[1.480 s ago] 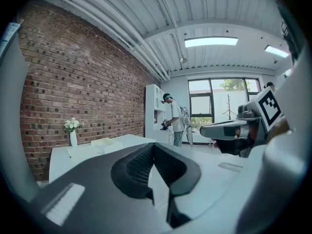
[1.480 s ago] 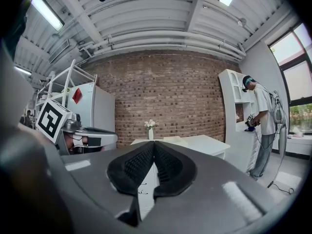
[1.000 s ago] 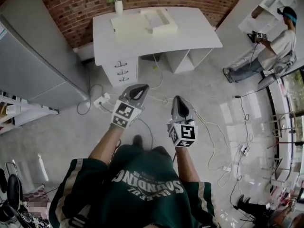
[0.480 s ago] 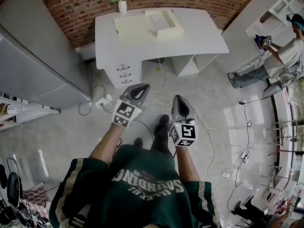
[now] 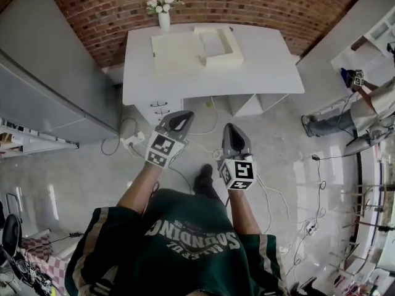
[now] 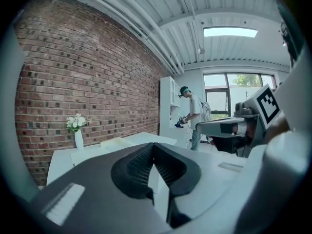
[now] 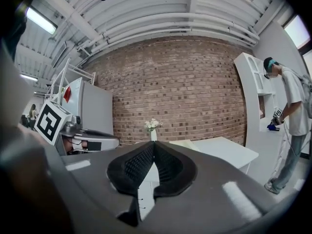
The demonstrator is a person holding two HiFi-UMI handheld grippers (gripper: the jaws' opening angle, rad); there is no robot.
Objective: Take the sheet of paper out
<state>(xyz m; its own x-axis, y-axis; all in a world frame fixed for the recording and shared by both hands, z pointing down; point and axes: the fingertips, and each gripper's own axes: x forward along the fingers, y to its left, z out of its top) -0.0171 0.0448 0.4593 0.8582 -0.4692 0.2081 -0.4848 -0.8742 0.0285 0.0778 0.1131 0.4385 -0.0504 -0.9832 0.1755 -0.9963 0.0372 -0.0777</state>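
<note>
Tool status first: found the left tool (image 5: 180, 116) pressed fully together with nothing between the pads. Same deal with the right tool (image 5: 232, 129), clamped on itself and empty. Held them side by side out front, near each other but not touching, both aimed at the white surface (image 5: 271, 66) by the brick wall (image 5: 259, 5). Hung over the floor (image 5: 92, 165), cables (image 5: 271, 190) snaking around underneath, short of the surface's near edge.

Couldn't pick out the sheet of paper itself, tbh. Only spotted a shallow open cream box (image 5: 223, 57) toward the back middle of the surface, plus a flat cream panel (image 5: 176, 53) lying right against its left side. Placed both of those well apart from the tools: box roughly in line with the right one, panel with the left one.

Also noticed a white vase of flowers (image 5: 163, 17) at the back left of the surface, just behind the panel. Caught a person (image 5: 370, 106) standing off to the right by some white shelves (image 5: 370, 36).
</note>
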